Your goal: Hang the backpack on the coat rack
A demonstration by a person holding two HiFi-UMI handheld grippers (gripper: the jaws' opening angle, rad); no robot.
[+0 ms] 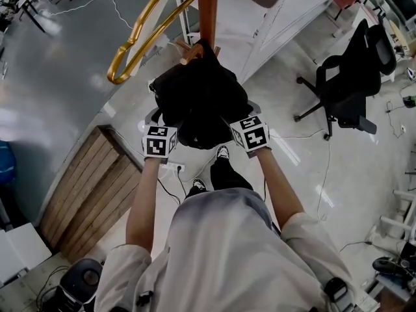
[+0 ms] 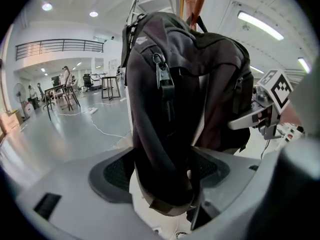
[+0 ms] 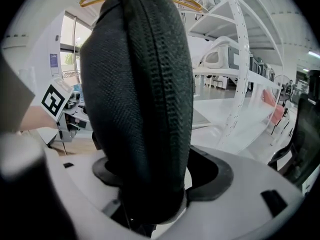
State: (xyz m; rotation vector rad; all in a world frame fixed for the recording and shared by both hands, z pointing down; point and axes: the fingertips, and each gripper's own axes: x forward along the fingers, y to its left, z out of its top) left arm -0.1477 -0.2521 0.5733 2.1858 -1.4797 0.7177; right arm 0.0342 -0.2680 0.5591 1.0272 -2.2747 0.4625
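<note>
Backpack (image 1: pixel 198 99) on coat rack (image 1: pixel 208 8); L gripper (image 2: pixel 162 174), R gripper (image 3: pixel 155 171) released, jaws wide round its lower edges.

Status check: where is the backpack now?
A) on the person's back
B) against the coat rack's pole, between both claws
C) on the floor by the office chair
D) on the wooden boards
B: the head view shows the black backpack against the orange pole, and it stands between the jaws of the left claw and right claw.
</note>
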